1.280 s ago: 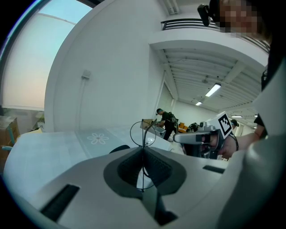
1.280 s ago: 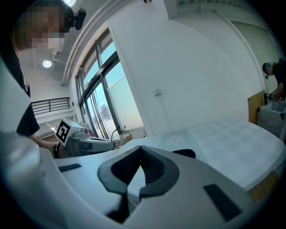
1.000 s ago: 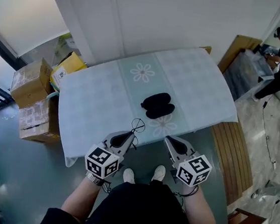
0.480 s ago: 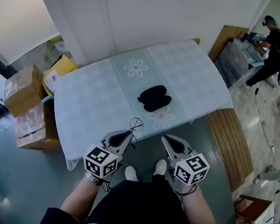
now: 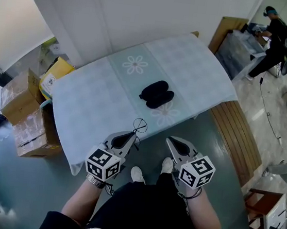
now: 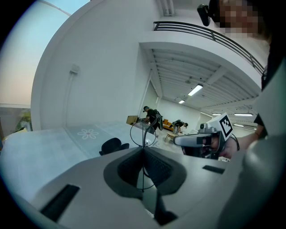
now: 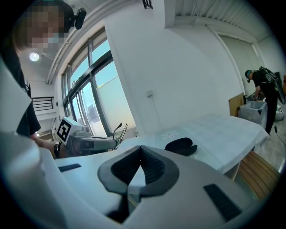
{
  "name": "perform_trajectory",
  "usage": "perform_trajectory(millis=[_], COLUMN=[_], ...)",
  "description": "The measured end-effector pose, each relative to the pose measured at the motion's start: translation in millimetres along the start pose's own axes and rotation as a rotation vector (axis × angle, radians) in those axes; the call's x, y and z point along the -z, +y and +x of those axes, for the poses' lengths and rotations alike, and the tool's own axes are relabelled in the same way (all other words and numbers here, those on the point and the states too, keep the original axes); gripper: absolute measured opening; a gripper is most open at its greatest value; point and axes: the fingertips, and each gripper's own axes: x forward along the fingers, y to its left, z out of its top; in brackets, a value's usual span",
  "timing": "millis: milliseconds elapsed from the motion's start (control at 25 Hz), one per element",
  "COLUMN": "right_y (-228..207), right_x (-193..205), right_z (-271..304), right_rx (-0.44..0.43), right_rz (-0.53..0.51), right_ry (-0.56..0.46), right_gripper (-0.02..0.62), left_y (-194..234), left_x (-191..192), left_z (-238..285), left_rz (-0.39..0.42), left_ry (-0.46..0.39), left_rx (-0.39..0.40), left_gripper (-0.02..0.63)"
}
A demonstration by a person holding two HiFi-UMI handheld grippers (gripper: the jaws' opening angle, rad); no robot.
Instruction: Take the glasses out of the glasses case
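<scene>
I am working in a bright hall with a white wall and tall windows. In front of me stands a table under a pale checked cloth printed with flowers.

Nearest me, both grippers hang over the grey floor at the table's near edge. The left gripper has its jaws pressed together on a thin dark wire of the glasses. One round, slim-rimmed lens stands up just above the fingertips, and the frame looks light and springy. The right gripper has its ribbed black pads closed on each other with nothing between them.

Further out, near the middle of the cloth and well apart from both grippers, the glasses case lies open. It is black and matt, with two rounded halves side by side. It is too small from here to be sure, but I see nothing in it.

Beyond the table there are cardboard boxes on the left, a wooden bench on the right, and a person busy at the far right.

I judge the removal itself done, since the glasses are clear of the case. The next move is probably to set them on the cloth. That calls for a slow, level lowering, because the grip is on one thin wire and the frame could swing or twist.
</scene>
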Motion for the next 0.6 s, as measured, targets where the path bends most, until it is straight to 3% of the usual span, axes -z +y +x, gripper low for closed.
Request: perform_trajectory(millis=[600], right_y=[4.1], right_x=[-2.3], right_z=[9.3], right_rx=[0.014], right_rz=[0.005], right_ry=[-0.013], right_gripper=[0.023], left_y=[9.8], left_x=[-0.5], left_z=[-3.4], left_rz=[0.007], left_ry=[0.008], left_rx=[0.013], left_gripper=[0.031])
